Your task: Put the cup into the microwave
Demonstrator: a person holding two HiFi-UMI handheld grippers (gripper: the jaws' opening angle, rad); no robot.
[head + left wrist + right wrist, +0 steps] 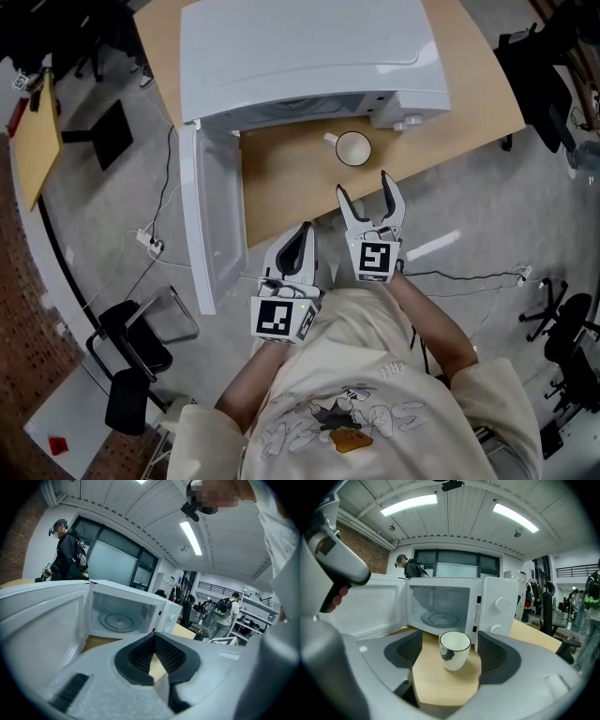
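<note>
A white cup [353, 148] [454, 649] with a dark rim and a dark mark on its side stands upright on the wooden table [281, 178], just in front of the white microwave [300, 56] [440, 606]. The microwave's door [211, 225] hangs open to the left, and its glass turntable [119, 619] is bare. My right gripper [366, 192] [449, 646] is open a little short of the cup; its jaws point at the cup and touch nothing. My left gripper [302, 242] [154, 641] is shut on nothing, back at the table's near edge beside the open door.
The microwave's knobs [499, 604] are on the right of its front. Cables and a power strip [150, 242] lie on the floor to the left, near a black chair [131, 352]. Another black chair [562, 328] stands at the right. People stand in the room behind.
</note>
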